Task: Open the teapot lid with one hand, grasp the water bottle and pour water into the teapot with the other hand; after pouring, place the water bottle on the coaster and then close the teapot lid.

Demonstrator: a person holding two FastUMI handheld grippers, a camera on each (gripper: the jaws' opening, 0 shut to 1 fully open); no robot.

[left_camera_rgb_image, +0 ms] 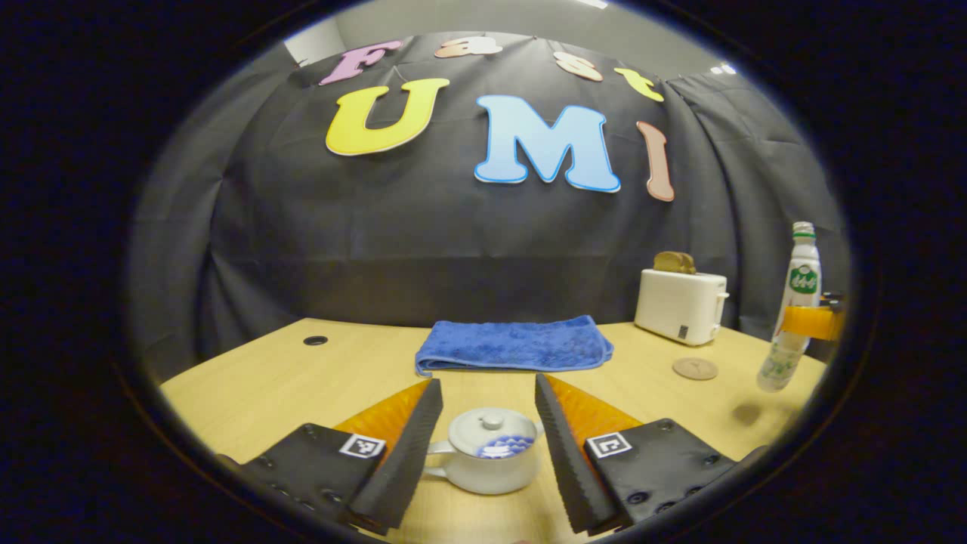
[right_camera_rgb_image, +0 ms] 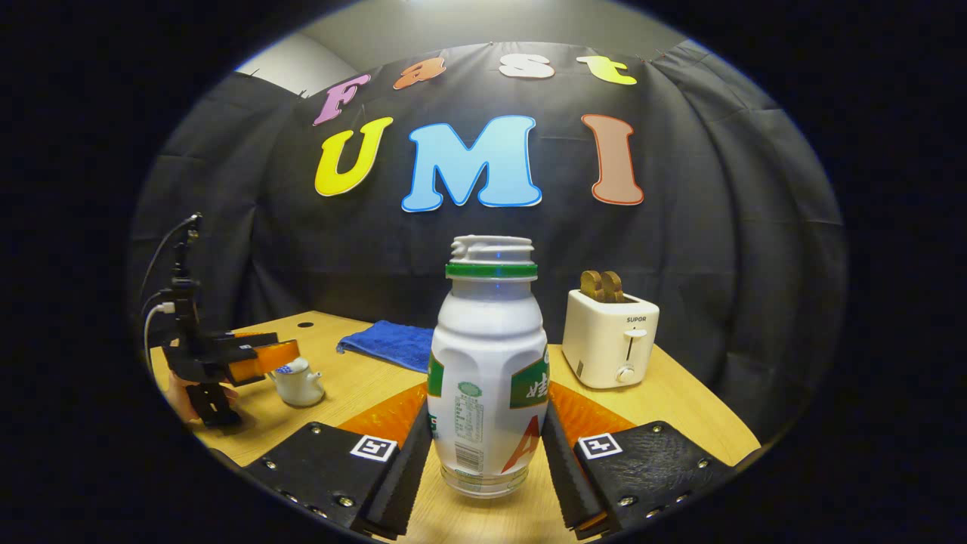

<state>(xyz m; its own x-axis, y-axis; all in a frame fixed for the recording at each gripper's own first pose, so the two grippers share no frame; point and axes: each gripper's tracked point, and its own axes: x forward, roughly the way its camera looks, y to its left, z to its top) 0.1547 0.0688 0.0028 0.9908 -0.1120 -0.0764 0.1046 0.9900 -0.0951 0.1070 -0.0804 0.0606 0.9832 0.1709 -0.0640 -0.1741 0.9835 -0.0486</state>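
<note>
Above the table [left_camera_rgb_image: 287, 378], left gripper [left_camera_rgb_image: 483, 446] wide around teapot [left_camera_rgb_image: 483, 461] — right gripper [right_camera_rgb_image: 487, 446] clamps water bottle [right_camera_rgb_image: 487, 363].

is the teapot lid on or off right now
On. The lid sits on the teapot, knob up, between the open left gripper fingers, which aren't touching it.

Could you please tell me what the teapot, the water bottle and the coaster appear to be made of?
Teapot: likely glazed ceramic, with a glossy pale surface and a painted blue pattern. Water bottle: probably plastic, smooth opaque white with a printed label. Coaster: perhaps cork or wood, a matte tan disc.
</note>
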